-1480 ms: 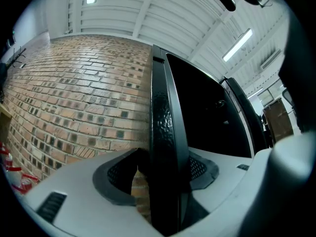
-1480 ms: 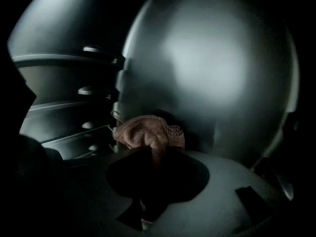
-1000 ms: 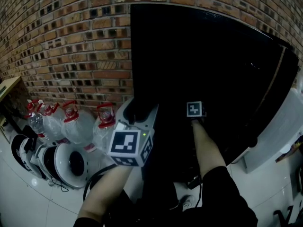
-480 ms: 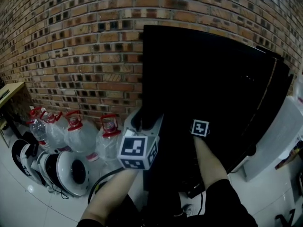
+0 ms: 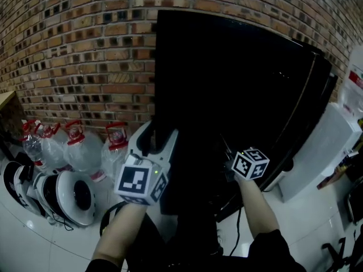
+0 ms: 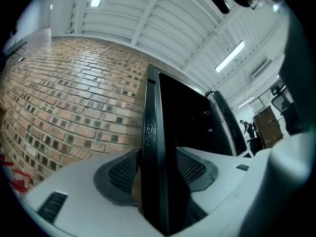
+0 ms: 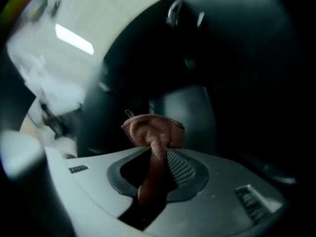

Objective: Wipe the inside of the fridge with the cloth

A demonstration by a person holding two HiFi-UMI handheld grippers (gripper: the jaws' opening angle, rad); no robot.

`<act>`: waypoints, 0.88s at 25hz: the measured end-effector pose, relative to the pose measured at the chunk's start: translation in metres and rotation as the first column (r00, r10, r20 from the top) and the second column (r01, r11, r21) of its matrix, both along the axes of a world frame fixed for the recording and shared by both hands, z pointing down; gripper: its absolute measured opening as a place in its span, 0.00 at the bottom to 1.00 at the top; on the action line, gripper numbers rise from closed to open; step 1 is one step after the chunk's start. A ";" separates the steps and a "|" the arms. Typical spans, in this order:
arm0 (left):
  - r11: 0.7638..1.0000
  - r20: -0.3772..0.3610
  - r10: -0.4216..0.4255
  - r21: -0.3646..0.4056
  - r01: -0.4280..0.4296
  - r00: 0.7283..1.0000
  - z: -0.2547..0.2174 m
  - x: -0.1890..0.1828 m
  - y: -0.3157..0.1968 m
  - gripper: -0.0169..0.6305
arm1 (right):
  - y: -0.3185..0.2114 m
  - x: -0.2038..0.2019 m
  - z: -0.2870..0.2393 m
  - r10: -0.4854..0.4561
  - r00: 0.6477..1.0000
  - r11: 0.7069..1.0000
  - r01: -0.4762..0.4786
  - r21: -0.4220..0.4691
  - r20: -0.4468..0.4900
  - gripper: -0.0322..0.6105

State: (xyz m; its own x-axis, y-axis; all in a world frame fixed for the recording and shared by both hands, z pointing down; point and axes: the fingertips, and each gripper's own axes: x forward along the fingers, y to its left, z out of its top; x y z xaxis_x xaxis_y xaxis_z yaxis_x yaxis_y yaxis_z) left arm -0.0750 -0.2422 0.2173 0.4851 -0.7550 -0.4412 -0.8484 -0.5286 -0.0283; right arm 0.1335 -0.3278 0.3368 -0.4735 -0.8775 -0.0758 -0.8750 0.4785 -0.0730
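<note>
A tall black fridge (image 5: 238, 89) stands against a brick wall. My left gripper (image 5: 152, 142) is shut on the left edge of the fridge door (image 6: 150, 117); the black edge runs between its mesh pads (image 6: 123, 169). Its jaws have just closed slightly further on that edge. In the left gripper view, the left gripper (image 6: 158, 169) points slightly upward. My right gripper (image 7: 153, 157) is shut on a brown cloth (image 7: 150, 130), which bunches above the jaws. In the head view only its marker cube (image 5: 250, 163) shows, low before the fridge's right side; its jaws are lost in the dark.
Several water jugs with red caps (image 5: 79, 149) stand on the floor left of the fridge. Round white appliances (image 5: 68, 194) lie beside them. A white unit (image 5: 332, 146) stands at the right. Cables (image 5: 235, 237) trail on the white tiled floor.
My right gripper has swung to the right with the cloth and turned, so its cube shows two faces. The left gripper stays on the door edge, shifted slightly.
</note>
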 end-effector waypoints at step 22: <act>0.483 -0.168 0.833 -0.245 -0.840 0.528 0.058 0.167 0.135 0.70 | 0.232 -0.014 -0.069 -0.724 0.602 0.689 0.655 0.312 0.336 0.20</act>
